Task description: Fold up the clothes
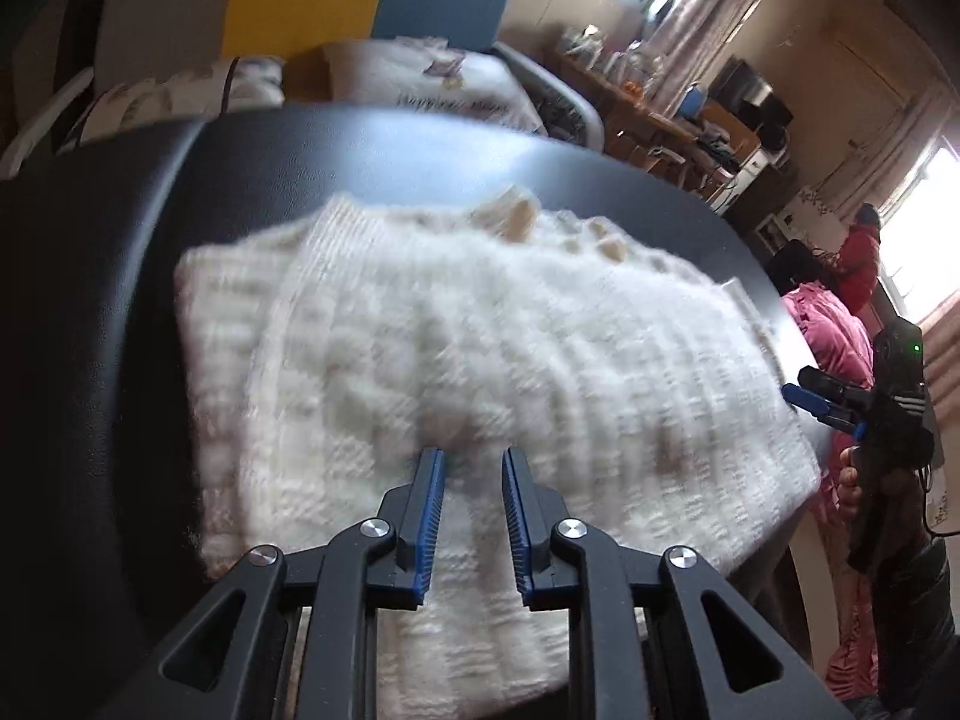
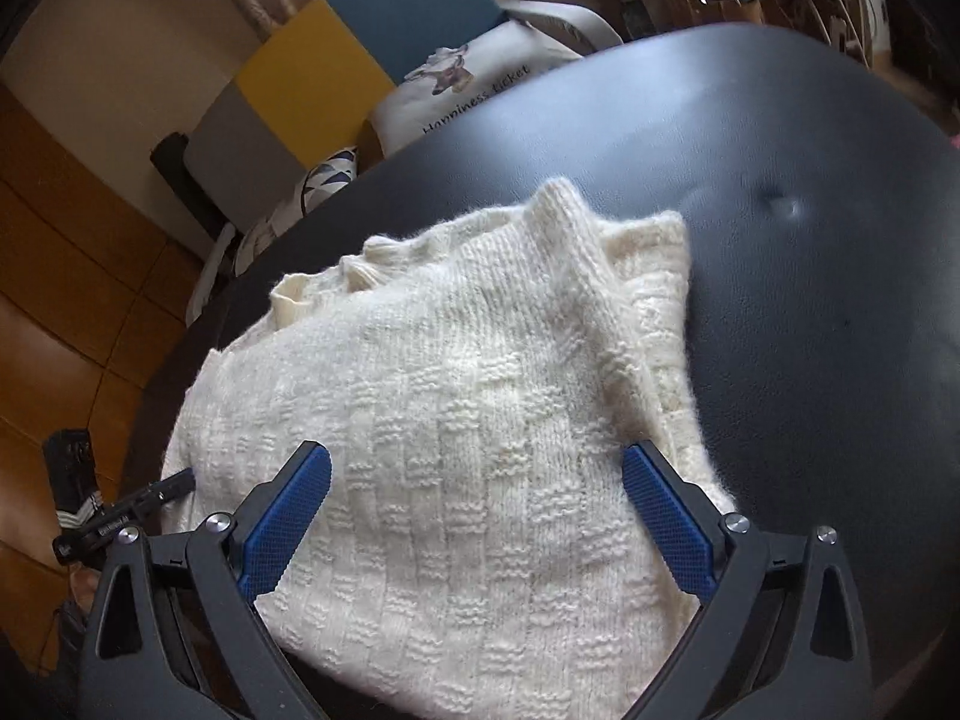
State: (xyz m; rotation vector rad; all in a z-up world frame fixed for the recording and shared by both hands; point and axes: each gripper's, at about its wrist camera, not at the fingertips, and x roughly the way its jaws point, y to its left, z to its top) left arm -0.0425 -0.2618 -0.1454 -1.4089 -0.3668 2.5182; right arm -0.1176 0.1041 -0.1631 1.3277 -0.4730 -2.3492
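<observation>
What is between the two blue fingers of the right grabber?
Only the white knitted sweater, lying below the gap on the black table. In the right wrist view the right gripper stands wide open over it, pinching nothing.

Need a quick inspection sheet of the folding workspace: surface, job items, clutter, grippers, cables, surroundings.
Surface: black padded table, dimpled, bare apart from the garment.
Job's things: cream knit sweater, folded into a rough rectangle, lying flat.
Clutter: nothing seen on the table.
Grippers: left hand-held gripper jaws narrowly apart above the sweater, nothing pinched; right hand-held gripper wide open over the sweater.
Cables: thin black lead hanging off the right hand-held gripper.
Surroundings: printed cushion, yellow and blue chair backs, cluttered shelves, pink garment.
</observation>
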